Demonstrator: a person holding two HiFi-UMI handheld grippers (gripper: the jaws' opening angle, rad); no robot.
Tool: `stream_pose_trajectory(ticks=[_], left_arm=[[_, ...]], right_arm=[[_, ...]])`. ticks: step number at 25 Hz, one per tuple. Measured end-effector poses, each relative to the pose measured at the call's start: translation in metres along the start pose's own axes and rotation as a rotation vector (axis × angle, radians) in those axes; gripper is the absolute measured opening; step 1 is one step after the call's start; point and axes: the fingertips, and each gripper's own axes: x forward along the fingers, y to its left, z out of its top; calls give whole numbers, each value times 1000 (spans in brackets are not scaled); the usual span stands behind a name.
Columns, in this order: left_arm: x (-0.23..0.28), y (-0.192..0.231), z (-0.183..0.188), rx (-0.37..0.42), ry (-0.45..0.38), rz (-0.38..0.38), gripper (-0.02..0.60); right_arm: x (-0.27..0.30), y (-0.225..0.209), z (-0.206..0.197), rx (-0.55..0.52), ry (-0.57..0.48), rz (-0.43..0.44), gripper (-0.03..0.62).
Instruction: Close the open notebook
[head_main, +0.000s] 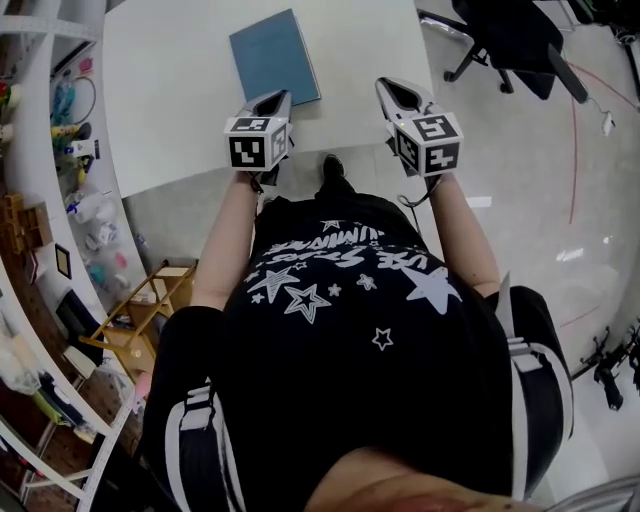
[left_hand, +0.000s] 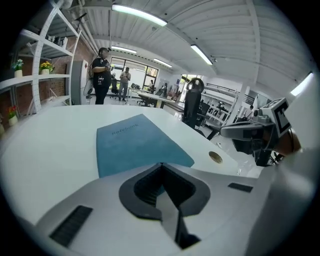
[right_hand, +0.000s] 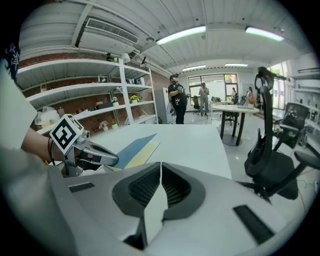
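well, the white table (head_main: 170, 90) fills the upper part of the head view, and the task's thing, the blue notebook (head_main: 273, 57), lies flat on it toward the far side, a little left of centre. its cover is down and facing up, with a pale band of page edges showing along one side in the right gripper view, so it reads as already closed rather than open. the closing step looks done, and this moment seems to be the pull-away after it. the left gripper (head_main: 274, 98) hovers over the near edge of the table just beside the notebook's near corner, apparently not touching it. its jaws are pressed together with nothing between them. the right gripper (head_main: 396, 92) hangs over the near right part of the table, well apart from the notebook, likewise clenched and empty. little is left for a next move: at most a check that the cover sits flush, perhaps a light press on it with closed tips. otherwise both grippers only need to draw back clear of the table.
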Motion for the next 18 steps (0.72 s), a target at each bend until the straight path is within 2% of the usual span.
stream_pose_trajectory(ticks=[4,8,18], left_arm=[[-28,-10,13,14,-80,-37,14],[-81,-17,6,3,-138,-75,14],[-232,-9,-41,17,-270,-127,14]], right_arm=[[-15,13,5,31,-54,-40,12],[-29,45,-1,38,-66,-69,12],[-81,177,-28,61,-158,-100,12]])
